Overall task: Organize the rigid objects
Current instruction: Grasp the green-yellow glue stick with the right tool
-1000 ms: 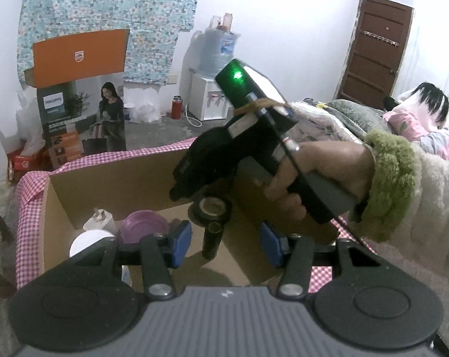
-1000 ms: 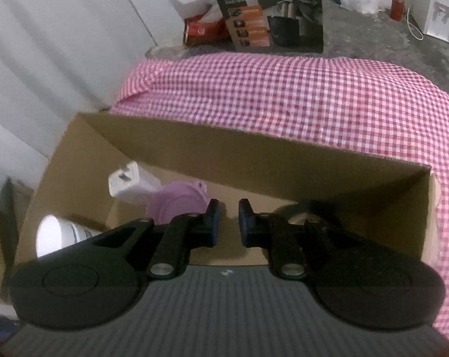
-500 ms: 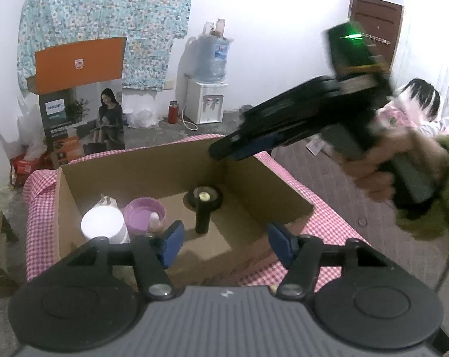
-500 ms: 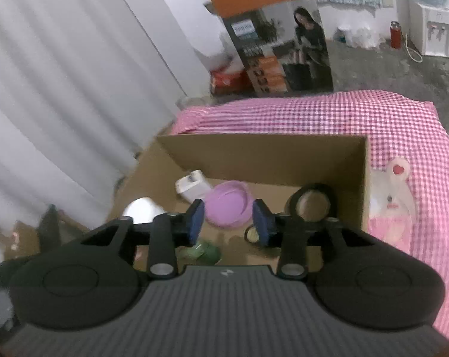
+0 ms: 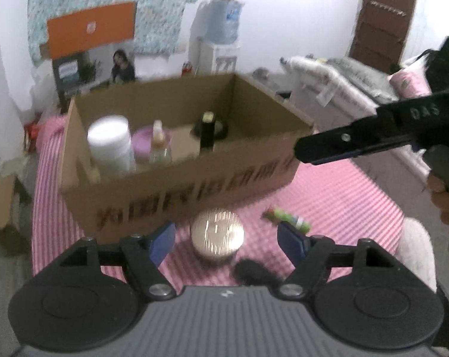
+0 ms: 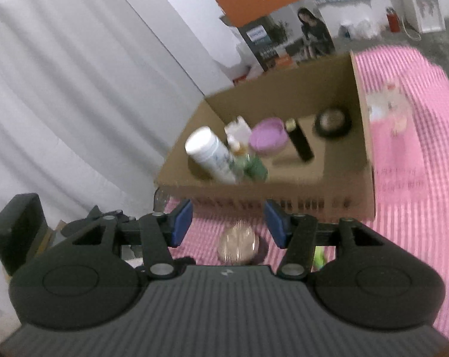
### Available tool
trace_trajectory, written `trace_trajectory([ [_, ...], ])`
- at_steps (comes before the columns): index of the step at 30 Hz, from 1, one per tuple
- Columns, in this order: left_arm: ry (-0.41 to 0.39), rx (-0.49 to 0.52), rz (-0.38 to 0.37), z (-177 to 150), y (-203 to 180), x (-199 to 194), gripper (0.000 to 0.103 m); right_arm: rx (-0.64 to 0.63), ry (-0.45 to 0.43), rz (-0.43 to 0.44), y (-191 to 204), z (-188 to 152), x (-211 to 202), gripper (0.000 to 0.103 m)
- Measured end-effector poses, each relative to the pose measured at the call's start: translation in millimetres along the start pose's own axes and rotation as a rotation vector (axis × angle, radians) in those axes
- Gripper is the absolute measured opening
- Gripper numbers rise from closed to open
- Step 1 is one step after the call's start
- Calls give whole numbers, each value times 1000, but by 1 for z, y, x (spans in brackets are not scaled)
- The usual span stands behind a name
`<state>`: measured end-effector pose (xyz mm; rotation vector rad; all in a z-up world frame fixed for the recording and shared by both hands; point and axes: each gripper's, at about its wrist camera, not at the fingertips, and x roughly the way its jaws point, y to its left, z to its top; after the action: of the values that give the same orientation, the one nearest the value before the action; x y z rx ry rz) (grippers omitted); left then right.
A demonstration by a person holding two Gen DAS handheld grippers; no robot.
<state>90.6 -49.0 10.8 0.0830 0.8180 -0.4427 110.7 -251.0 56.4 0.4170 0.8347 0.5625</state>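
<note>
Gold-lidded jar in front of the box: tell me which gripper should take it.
Left, probably. The left gripper is opening with the gold-lidded jar centred just ahead, nothing between its pads. The right gripper is also opening and empty but sits up by the cardboard box rim.

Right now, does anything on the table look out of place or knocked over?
Three things lie loose on the checked cloth outside the cardboard box: a round tin, a small green bottle lying flat, and a dark fuzzy lump. Inside, the white bottle seems to stand upright. Nothing looks spilled.

Dim indoor light, motion blur, fisheye-warped edges.
</note>
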Motion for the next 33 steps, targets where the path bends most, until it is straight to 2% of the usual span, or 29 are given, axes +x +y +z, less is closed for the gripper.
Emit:
trace_trajectory([
  [2,42,-19,-21,-8,0,8,77,4,7,-36,-1,-17,6,53],
  [5,78,-25,-42,-19,-5,18,76,-43,12,-139,-2,-34,13,53],
  [7,78,-25,-61,-23,-8,20,74,-57,26,-177,-3,-44,18,53],
  [10,76,-29,-81,-27,-15,23,68,-56,60,-176,-7,-59,23,52],
  [16,48,-16,-89,-17,-25,27,59,-142,66,-287,-13,-61,33,51],
  [20,57,-6,-124,-6,-31,39,54,-169,112,-294,-28,-55,47,41],
  [22,74,9,-144,-2,-37,47,46,-172,138,-291,-33,-53,56,35],
  [29,135,68,-164,3,-57,73,43,-196,216,-293,-50,-50,78,17],
  [33,157,82,-173,5,-63,87,43,-167,227,-278,-55,-46,78,14],
])
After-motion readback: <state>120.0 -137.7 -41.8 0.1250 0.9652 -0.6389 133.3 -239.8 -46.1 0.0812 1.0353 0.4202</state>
